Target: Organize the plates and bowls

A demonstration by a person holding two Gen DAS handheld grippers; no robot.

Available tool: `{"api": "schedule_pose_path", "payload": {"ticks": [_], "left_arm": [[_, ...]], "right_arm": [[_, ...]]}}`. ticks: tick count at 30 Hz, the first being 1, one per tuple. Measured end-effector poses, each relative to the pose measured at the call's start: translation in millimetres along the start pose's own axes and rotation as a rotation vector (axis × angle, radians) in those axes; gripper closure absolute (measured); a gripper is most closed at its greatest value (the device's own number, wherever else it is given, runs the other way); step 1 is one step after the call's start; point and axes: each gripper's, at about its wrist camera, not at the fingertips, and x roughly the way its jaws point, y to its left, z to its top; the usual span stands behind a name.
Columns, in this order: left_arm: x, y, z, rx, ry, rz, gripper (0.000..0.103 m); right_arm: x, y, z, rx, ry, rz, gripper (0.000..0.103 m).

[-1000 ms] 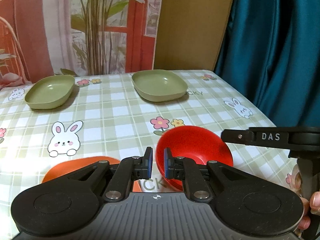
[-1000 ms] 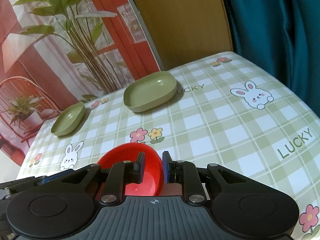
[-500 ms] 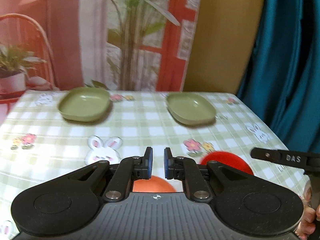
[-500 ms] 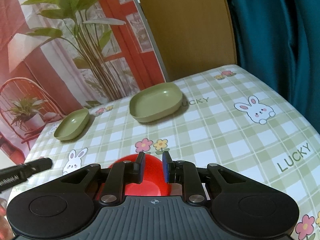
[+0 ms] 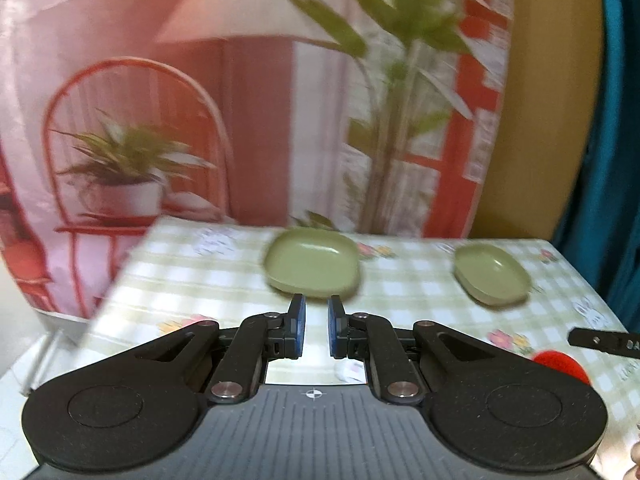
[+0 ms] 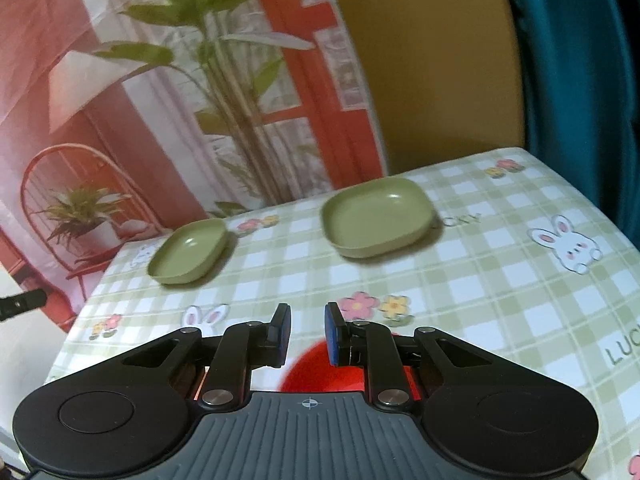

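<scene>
Two shallow olive-green rounded-square plastic dishes sit on the desk (image 6: 500, 280) under its green-checked cloth printed with rabbits and flowers; in the right wrist view the smaller green dish (image 6: 188, 250) lies at middle left and the larger green dish (image 6: 378, 216) right of centre, well apart; in the blurred left wrist view one green dish (image 5: 314, 266) lies just above the fingertips, the other (image 5: 492, 274) at middle right. One glossy red round bowl (image 6: 320, 368) shows at lower centre beneath the right tool (image 6: 307, 334), whose jaws stand apart, holding nothing; a red sliver (image 5: 560, 364) shows at right edge. The left tool (image 5: 316, 330) likewise gapes narrowly, empty.
</scene>
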Motion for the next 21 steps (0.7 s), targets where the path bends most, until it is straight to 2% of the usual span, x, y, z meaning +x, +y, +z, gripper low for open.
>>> {"api": "schedule_pose_path", "payload": {"ticks": [6, 7, 9, 10, 11, 18, 21], "left_arm": [[-16, 60, 29, -0.019, -0.028, 0.077, 0.09], [-17, 68, 34, -0.02, -0.028, 0.08, 0.087], [-20, 82, 44, -0.015, -0.038, 0.09, 0.076], [-21, 88, 49, -0.009, -0.046, 0.099, 0.066], [-22, 93, 53, -0.006, -0.058, 0.107, 0.063], [-16, 119, 73, -0.02, -0.1, 0.103, 0.061], [3, 129, 78, -0.059, -0.078, 0.064, 0.054]], "right_arm": [[18, 48, 19, -0.013, 0.032, 0.056, 0.084], [21, 56, 24, -0.015, 0.028, 0.063, 0.084], [27, 72, 36, -0.029, 0.015, 0.068, 0.083], [29, 80, 41, -0.034, 0.012, 0.074, 0.083], [32, 88, 45, -0.038, 0.009, 0.085, 0.083], [62, 142, 71, -0.111, -0.01, 0.104, 0.08], [79, 154, 81, -0.105, 0.014, 0.105, 0.08]]}}
